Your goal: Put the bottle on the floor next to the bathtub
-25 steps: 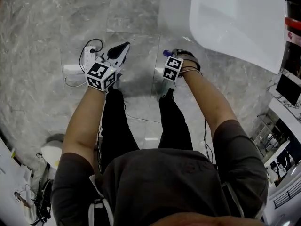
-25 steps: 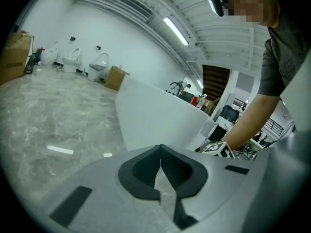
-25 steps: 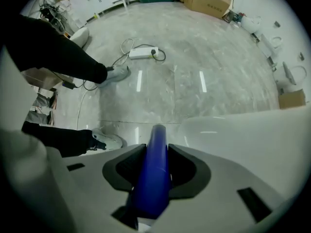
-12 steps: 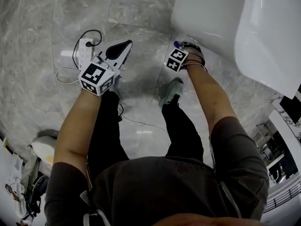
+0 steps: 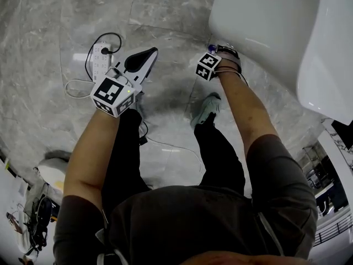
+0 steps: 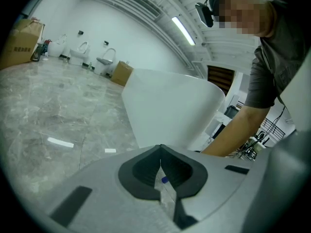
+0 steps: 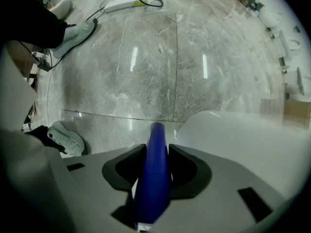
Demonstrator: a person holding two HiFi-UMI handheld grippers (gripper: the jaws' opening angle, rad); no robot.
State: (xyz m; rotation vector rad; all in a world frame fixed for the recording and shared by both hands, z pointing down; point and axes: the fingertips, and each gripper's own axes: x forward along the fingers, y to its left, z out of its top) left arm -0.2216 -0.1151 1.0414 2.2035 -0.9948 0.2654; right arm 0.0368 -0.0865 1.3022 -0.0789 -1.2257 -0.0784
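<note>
Right gripper view: the right gripper point(image 7: 155, 152) clamps the blue bottle point(image 7: 152, 188) between its jaws, with the bathtub point(image 7: 243, 130) just to its right and the floor point(image 7: 146, 67) beyond. The left gripper point(image 6: 160, 159) has its jaws together.

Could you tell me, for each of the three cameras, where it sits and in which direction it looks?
Head view: on the person's head, facing steeply down at the marble floor; both arms, legs and a shoe show.
Left gripper view: on the left gripper, facing across the floor at the bathtub; its shut jaws and the person's right arm show.
Right gripper view: on the right gripper, facing down at the floor; its jaws hold the blue bottle.
Shared: all three show the bathtub.
</note>
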